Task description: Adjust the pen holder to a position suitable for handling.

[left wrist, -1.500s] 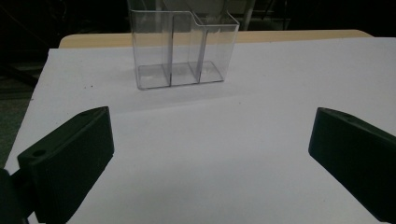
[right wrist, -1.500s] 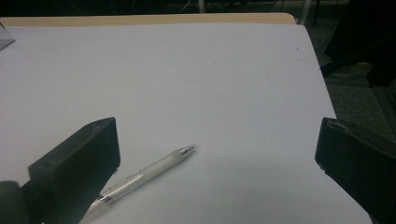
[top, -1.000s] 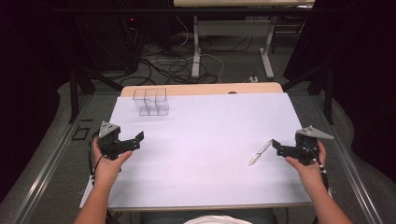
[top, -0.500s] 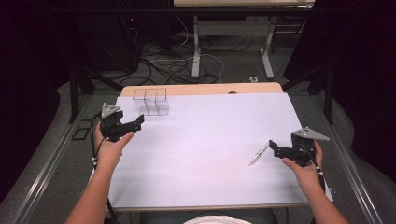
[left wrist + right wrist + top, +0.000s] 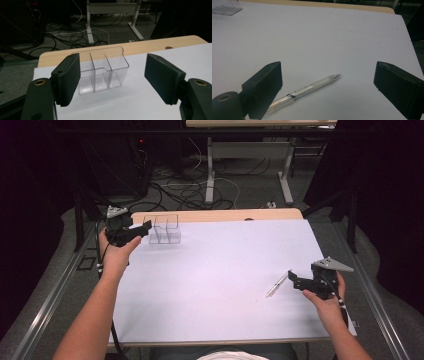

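Observation:
A clear plastic organizer with three compartments stands at the far left of the white table top. My left gripper hovers just left of it, jaws open and pointing at it. In the left gripper view the organizer sits beyond the gripper; the jaws have just been closing, with nothing pressed between them. A clear pen lies flat at the right. My right gripper is open just right of it. Its jaws have just been closing a little around the pen, pads apart from it.
A strip of bare wooden table runs along the far edge behind the white sheet. Cables and desk legs are on the floor beyond. Metal rails flank the table on both sides.
My left hand has risen and moved away from me, from the table's left edge to beside the organizer. The right hand has stayed by the pen.

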